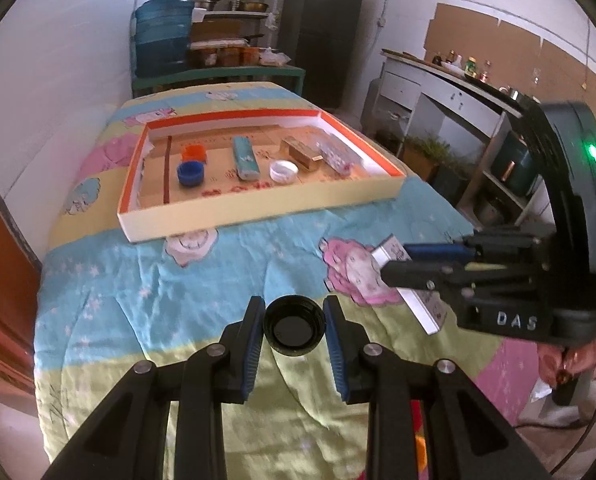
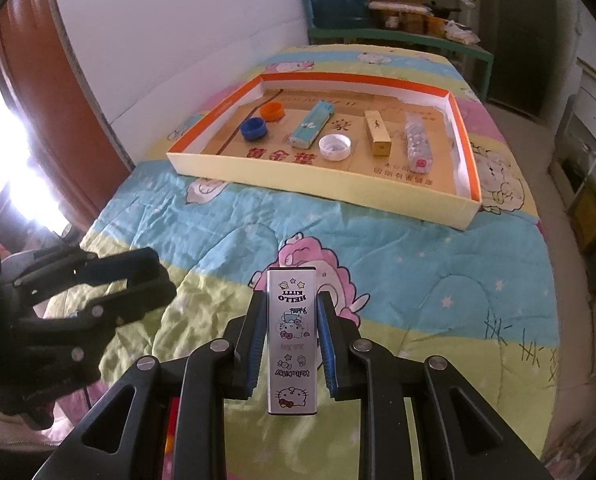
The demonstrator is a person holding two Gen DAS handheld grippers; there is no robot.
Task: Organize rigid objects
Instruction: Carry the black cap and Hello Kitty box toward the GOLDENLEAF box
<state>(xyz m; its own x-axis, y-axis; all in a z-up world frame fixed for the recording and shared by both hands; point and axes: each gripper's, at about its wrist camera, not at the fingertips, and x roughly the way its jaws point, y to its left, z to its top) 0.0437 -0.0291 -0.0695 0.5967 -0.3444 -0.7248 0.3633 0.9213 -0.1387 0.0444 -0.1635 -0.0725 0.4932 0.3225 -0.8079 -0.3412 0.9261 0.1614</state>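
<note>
My left gripper (image 1: 294, 312) is shut on a black bottle cap (image 1: 294, 326) held above the quilt. My right gripper (image 2: 292, 308) is shut on a white Hello Kitty box (image 2: 292, 332); that box also shows in the left wrist view (image 1: 394, 252), between the right gripper's fingers. A shallow orange-rimmed cardboard tray (image 1: 258, 214) (image 2: 326, 186) lies on the bed further ahead. In it are a blue cap (image 2: 254, 128), an orange cap (image 2: 272, 111), a teal box (image 2: 312, 125), a white lid (image 2: 335, 147), a tan box (image 2: 376, 133) and a clear packet (image 2: 418, 145).
A cartoon-print quilt (image 1: 226, 280) covers the bed. A white wall runs along the left. A green bench with a blue water jug (image 1: 162, 36) stands behind the bed. A dark fridge (image 1: 322, 32) and a white cabinet (image 1: 438, 92) stand to the right.
</note>
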